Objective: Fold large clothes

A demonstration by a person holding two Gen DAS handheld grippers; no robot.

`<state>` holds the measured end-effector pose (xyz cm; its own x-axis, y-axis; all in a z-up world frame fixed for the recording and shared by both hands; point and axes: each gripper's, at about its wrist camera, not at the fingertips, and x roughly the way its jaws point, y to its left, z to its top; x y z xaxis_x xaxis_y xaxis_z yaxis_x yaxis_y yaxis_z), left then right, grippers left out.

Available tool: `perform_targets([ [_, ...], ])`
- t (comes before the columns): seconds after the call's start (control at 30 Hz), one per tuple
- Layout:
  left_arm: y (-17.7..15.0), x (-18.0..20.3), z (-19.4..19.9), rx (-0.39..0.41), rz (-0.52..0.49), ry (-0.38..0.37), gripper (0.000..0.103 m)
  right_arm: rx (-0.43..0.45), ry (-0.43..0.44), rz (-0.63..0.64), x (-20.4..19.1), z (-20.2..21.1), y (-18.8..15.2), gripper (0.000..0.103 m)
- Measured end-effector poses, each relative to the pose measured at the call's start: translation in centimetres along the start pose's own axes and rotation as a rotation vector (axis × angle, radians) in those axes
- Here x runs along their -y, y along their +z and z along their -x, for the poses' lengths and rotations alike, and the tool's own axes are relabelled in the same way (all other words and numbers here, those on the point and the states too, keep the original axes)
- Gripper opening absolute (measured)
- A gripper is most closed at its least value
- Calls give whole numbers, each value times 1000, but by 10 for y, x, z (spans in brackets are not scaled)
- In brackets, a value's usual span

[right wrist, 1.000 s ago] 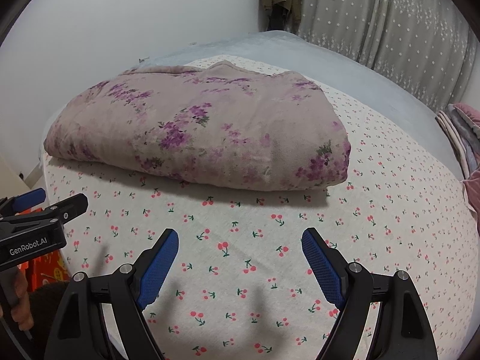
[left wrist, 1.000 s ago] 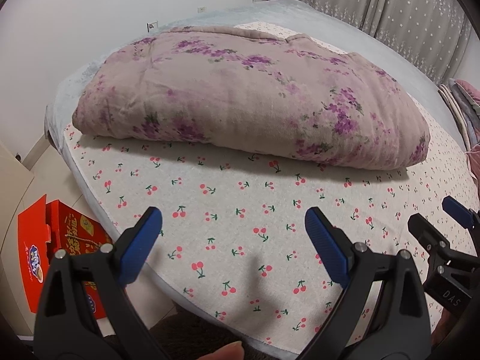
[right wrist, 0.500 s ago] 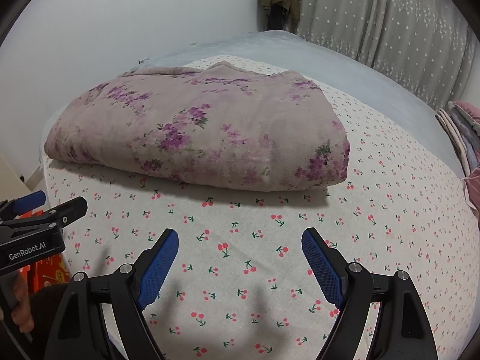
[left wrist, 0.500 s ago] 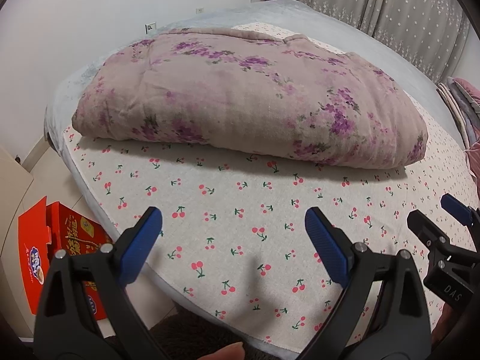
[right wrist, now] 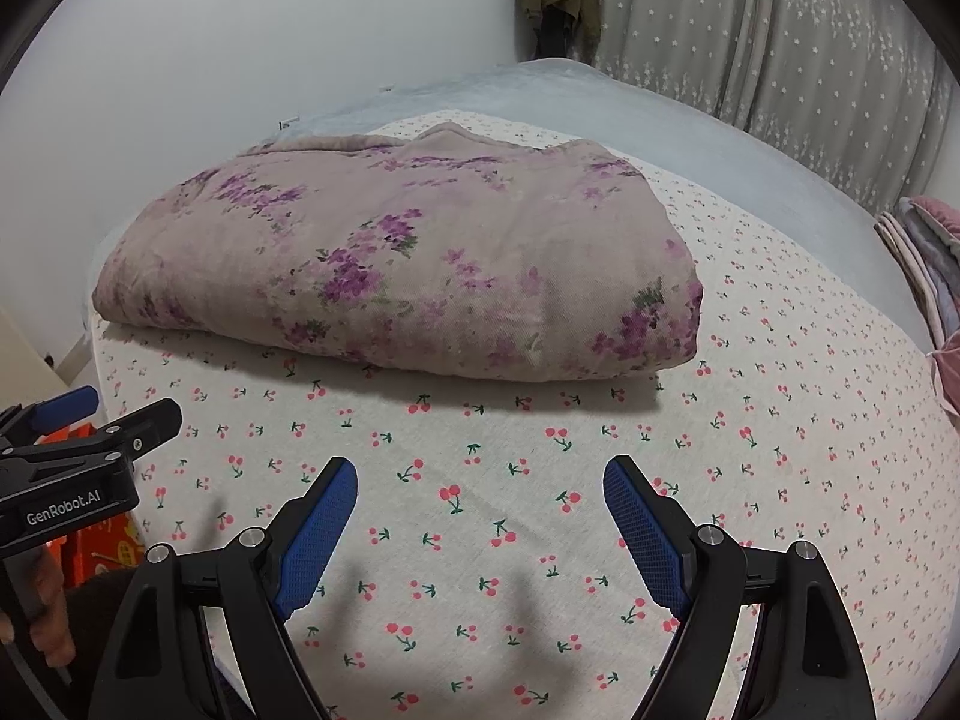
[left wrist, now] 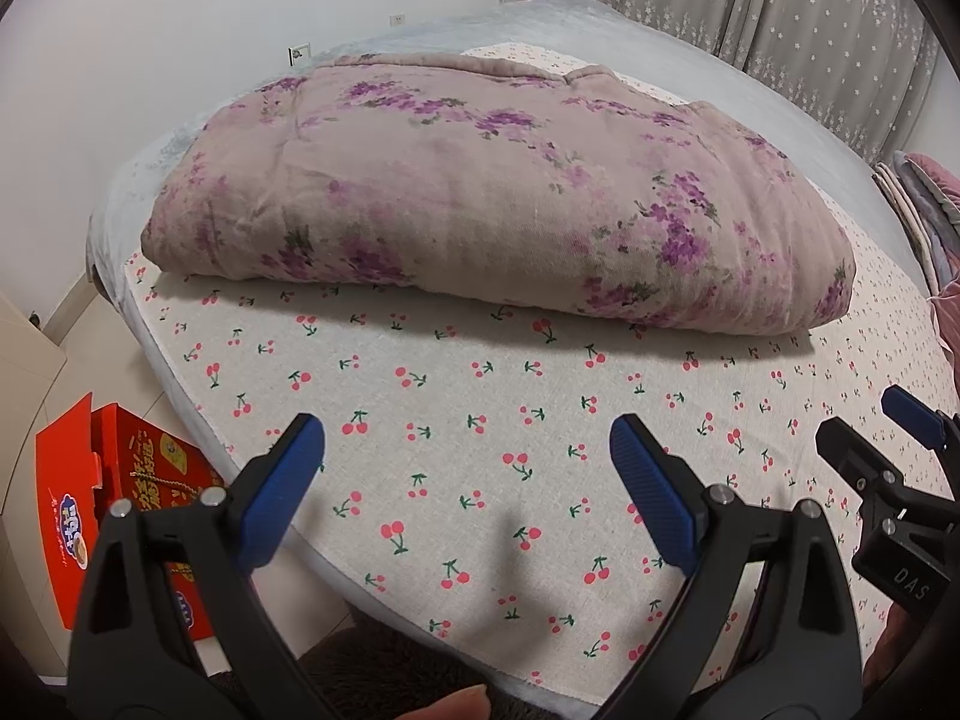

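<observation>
Looking at the quilt (left wrist: 480, 198), I am seeing it lying folded into a thick pad across the far side of the bed (left wrist: 456, 480), on the cherry-print sheet (right wrist: 510, 480), with its rounded fold facing me and looser edges along the back. I am holding both grippers above the near strip of sheet, well apart from the quilt: the left gripper (left wrist: 468, 462) with jaws wide apart and nothing between them, the right gripper (right wrist: 480, 510) likewise spread and empty.

I am judging the main risk to be the bulk. If I am pinching only the top layer at a corner, the layers below may be sliding out and the pad opening up. Lifting one end faster than the other could be skewing the fold. Its left end is sitting close to the bed's edge, so a shove that way could be tipping it toward the floor, where the red box (left wrist: 108, 504) stands. Biting too low, I might be catching the sheet too.
</observation>
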<state>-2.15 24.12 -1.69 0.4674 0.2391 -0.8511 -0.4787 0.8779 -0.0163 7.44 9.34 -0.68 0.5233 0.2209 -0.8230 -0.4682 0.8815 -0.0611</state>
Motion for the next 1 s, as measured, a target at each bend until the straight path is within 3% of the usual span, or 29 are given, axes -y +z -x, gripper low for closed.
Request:
perform_targets([
  [1.0, -1, -1, -5, -10, -1, 12, 96, -1, 4, 0, 1, 1, -1, 86],
])
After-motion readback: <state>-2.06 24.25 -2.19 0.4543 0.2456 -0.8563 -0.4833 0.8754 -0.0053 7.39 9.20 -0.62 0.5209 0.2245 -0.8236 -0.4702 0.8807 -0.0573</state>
